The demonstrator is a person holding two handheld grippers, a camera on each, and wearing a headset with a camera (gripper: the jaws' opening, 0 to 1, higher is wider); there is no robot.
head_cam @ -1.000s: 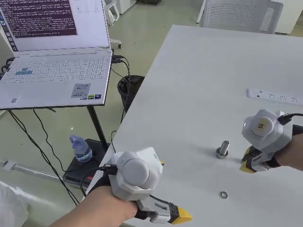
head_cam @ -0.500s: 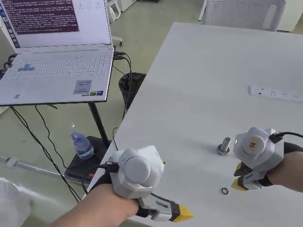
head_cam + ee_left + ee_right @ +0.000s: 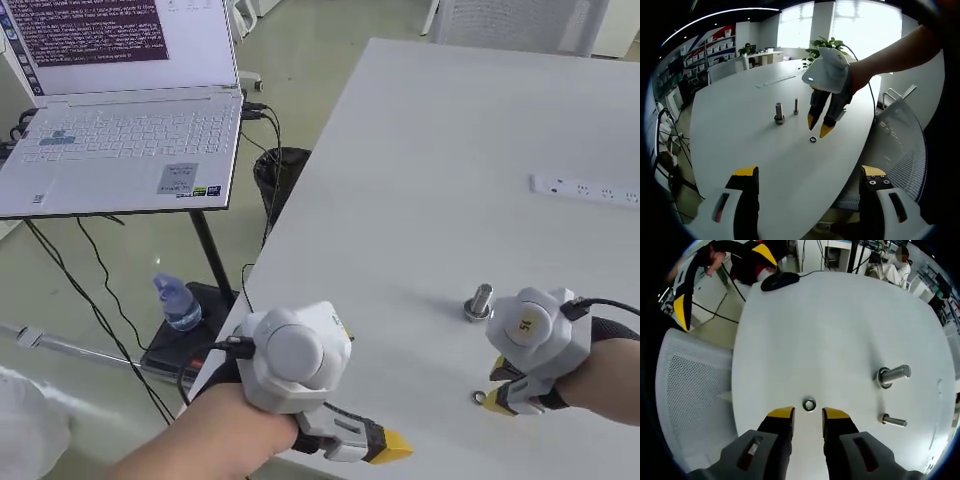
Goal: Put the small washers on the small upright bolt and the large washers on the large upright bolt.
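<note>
A small washer (image 3: 809,404) lies flat on the white table (image 3: 420,180), just ahead of the gap between my right gripper's (image 3: 808,413) yellow tips; its jaws stand open a little, with nothing between them. In the head view the right gripper (image 3: 496,399) points down with its tips touching or almost touching the washer (image 3: 478,398). The large upright bolt (image 3: 478,301) stands just beyond it, and the small upright bolt (image 3: 894,421) beside the large bolt (image 3: 892,375). My left gripper (image 3: 809,172) is wide open and holds nothing, near the table's front edge (image 3: 392,448).
An open laptop (image 3: 120,140) sits on a stand to the left, with cables and a water bottle (image 3: 178,305) on the floor below. A white power strip (image 3: 585,188) lies at the far right of the table. A mesh chair (image 3: 520,20) stands behind the table.
My right gripper has moved down and toward the washer, from beside the large bolt to right over it. The left gripper has stayed put.
</note>
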